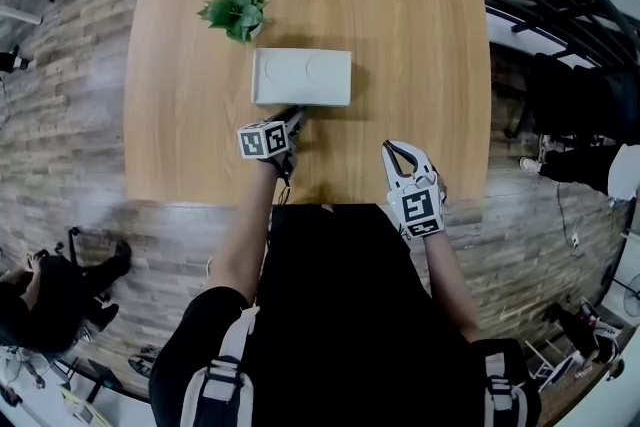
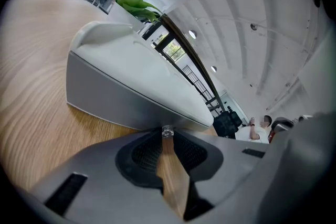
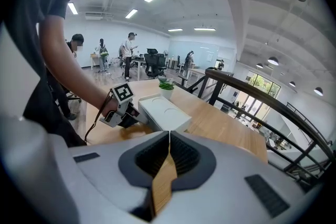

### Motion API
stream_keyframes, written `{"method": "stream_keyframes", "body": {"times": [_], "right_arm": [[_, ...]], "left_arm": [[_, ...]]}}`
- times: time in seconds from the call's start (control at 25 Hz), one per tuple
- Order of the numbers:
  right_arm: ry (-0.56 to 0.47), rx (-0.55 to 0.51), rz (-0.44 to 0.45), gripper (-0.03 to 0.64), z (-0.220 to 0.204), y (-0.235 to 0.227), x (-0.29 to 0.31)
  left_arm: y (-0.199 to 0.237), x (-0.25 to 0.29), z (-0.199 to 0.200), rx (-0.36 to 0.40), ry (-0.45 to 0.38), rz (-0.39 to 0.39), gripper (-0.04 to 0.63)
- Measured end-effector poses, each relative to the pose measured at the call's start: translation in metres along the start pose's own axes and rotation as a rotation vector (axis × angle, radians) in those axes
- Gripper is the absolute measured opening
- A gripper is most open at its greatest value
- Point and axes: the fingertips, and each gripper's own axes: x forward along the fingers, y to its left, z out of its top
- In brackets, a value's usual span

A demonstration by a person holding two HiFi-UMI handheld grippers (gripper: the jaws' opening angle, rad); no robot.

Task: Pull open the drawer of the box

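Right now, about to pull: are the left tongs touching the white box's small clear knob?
Touching: the left gripper view shows the left tongs pinching the small clear knob.

Left tongs touch the white box front.

A white rectangular plastic box blocks the wooden table's centre. A green leafy potted plant guards its far-left corner. The left gripper, clamped on the box's clear knob, fills its near side. The tabletop lies open left and right.

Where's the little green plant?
In the head view the plant stands on the table's far left part, just behind the white box's left corner.
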Motion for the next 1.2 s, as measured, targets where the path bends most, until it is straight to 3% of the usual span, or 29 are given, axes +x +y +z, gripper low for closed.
{"method": "stream_keyframes", "body": {"times": [0.48,1.2], "right_arm": [[-0.067,-0.076,0.032,0.026,0.028,-0.006,-0.006],[-0.088,-0.099,0.053,0.026,0.022,0.002,-0.019]], "left_arm": [[-0.001,-0.017,-0.025,-0.034,-0.015,0.033,0.084],[-0.012,-0.040,-0.059,-0.077,-0.030,0.023,0.084]]}}
